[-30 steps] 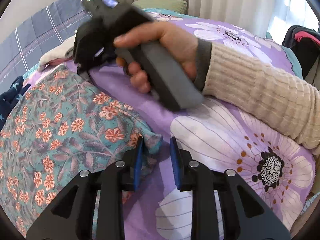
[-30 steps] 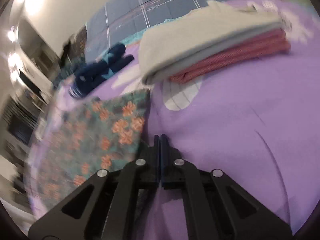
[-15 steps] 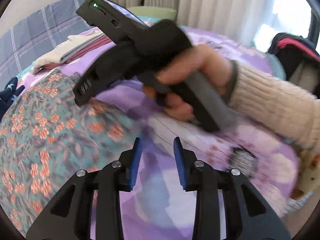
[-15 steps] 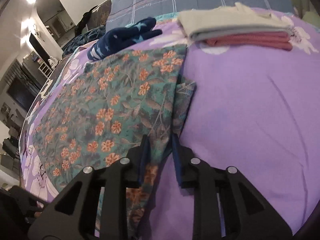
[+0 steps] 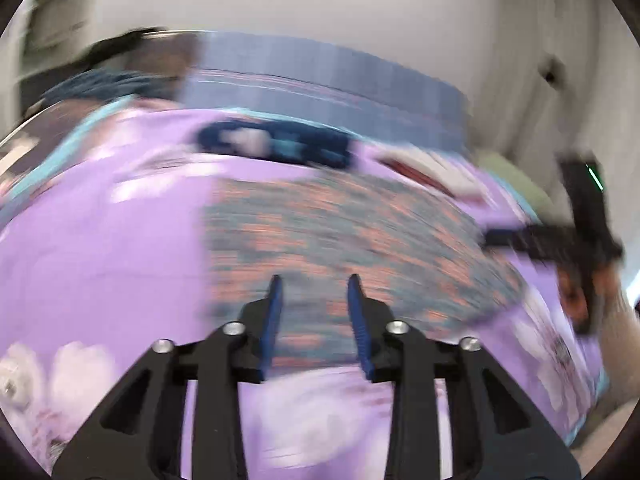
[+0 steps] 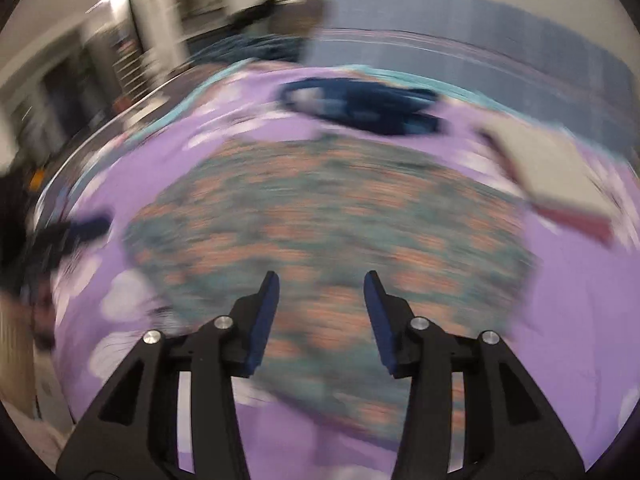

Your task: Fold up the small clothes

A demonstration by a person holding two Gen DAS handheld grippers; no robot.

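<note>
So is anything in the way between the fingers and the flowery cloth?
Nothing visible is. The flowery cloth lies flat on the purple bedspread, and both the right gripper and left gripper have open fingers with nothing between them. The dark blue garment and folded pile lie beyond it, though both views are blurred.

Both wrist views are smeared by motion blur. The floral garment [image 6: 332, 216] shows only as streaks of teal and orange; its folds and edges cannot be read. The dark blue item [image 6: 360, 104] beyond it is a shapeless smudge. The folded stack [image 6: 556, 176] is blurred, its layers hard to count. In the left view, a hand [image 5: 588, 292] at the right edge, apparently gripping a black tool, is cut off.
</note>
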